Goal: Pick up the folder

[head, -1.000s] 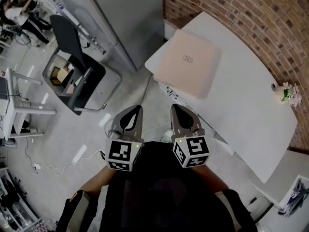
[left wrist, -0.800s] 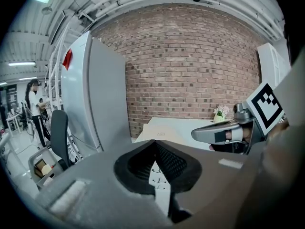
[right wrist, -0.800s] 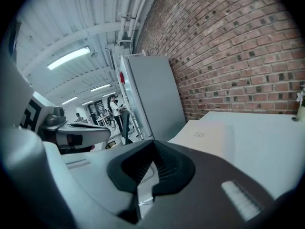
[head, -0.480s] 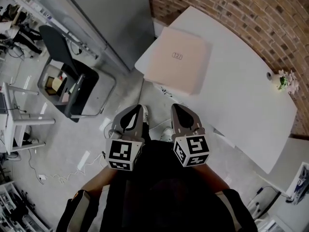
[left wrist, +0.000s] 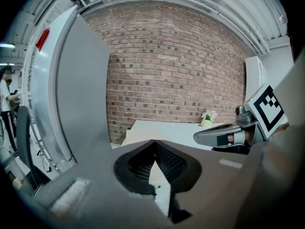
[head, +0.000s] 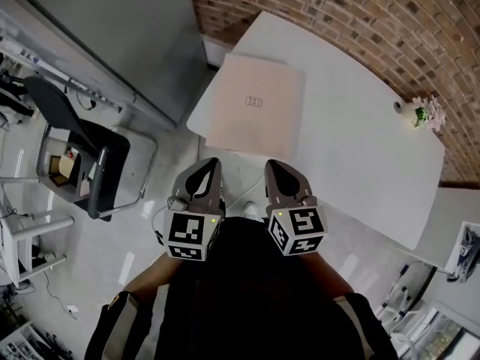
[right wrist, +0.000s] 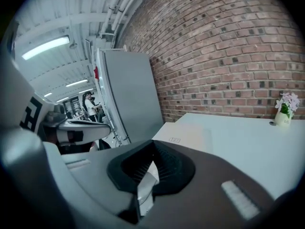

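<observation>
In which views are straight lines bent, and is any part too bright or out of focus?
Head view: sharp and evenly lit; the table edges bow slightly. Left gripper view: the brick wall bulges, corners are black. Right gripper view: same bending; the ceiling lamp glares.

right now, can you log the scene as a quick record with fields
folder: pale pink, lying flat at the end of the table nearest the tools, not touched
table: white, set against the brick wall
left tool: shut, empty, short of the table
right tool: shut, empty, beside the left tool
other: small vase of flowers on the table by the wall; black chair on the floor to the left
</observation>
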Demonstrator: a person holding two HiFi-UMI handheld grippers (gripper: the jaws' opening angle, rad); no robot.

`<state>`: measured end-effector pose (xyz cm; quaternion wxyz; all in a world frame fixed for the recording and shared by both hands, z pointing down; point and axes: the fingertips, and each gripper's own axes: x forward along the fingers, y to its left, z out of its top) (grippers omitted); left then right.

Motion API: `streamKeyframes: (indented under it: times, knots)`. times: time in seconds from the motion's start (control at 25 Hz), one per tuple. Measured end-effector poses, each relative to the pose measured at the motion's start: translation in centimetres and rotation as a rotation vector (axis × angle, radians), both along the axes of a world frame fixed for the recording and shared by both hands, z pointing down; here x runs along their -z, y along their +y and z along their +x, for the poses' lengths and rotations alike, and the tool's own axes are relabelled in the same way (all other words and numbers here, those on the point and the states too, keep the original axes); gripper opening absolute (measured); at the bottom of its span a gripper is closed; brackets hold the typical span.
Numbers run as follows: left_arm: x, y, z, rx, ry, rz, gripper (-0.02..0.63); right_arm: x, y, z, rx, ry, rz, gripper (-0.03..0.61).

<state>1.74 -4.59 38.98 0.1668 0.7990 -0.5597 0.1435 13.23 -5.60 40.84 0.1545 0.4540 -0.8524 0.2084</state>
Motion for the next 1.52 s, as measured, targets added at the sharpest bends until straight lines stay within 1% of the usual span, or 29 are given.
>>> streamKeyframes:
  times: [0.2, 0.36, 0.68, 0.84, 1.08, 1.16, 1.28, 1.32, 1.36, 1.52]
  knots:
    - [-0.9, -3.1, -1.3, -0.052, 0.012, -0.015, 0.000, -0.7, -2.4, -0.4, -0.069, 0.037, -0.028, 0.002]
    - [-1.3, -5.0, -2.0, -0.112, 0.033, -0.021, 0.000, -0.8, -3.7, -1.1, -0.121, 0.066, -0.041, 0.002]
    - [-2.0, -7.7, -3.3, -0.218, 0.091, -0.024, 0.000, -1.2, -5.8, -1.6, -0.232, 0.113, -0.076, 0.002]
    - [-2.2, -8.6, -3.4, -0.261, 0.110, -0.021, 0.002, -1.6, -6.3, -1.6, -0.256, 0.138, -0.093, 0.002]
    - [-3.0, -10.1, -3.2, -0.243, 0.115, -0.039, 0.002, -3.1, -7.6, -1.5, -0.242, 0.162, -0.127, 0.002]
    - [-3.7, -10.7, -3.0, -0.231, 0.110, -0.063, 0.041, -3.7, -8.3, -1.2, -0.229, 0.169, -0.139, 0.002]
    - [-5.1, -11.1, -2.9, -0.205, 0.098, -0.109, 0.065, -5.0, -8.8, -0.9, -0.200, 0.171, -0.172, 0.003]
    - [-5.7, -11.2, -2.9, -0.198, 0.095, -0.127, 0.075, -5.6, -9.0, -0.8, -0.187, 0.168, -0.186, 0.012]
    - [-6.2, -11.3, -2.8, -0.191, 0.093, -0.146, 0.084, -6.1, -9.3, -0.8, -0.174, 0.166, -0.200, 0.060]
    - [-8.6, -11.9, -2.3, -0.156, 0.105, -0.225, 0.116, -7.9, -10.4, 0.3, -0.152, 0.169, -0.248, 0.116]
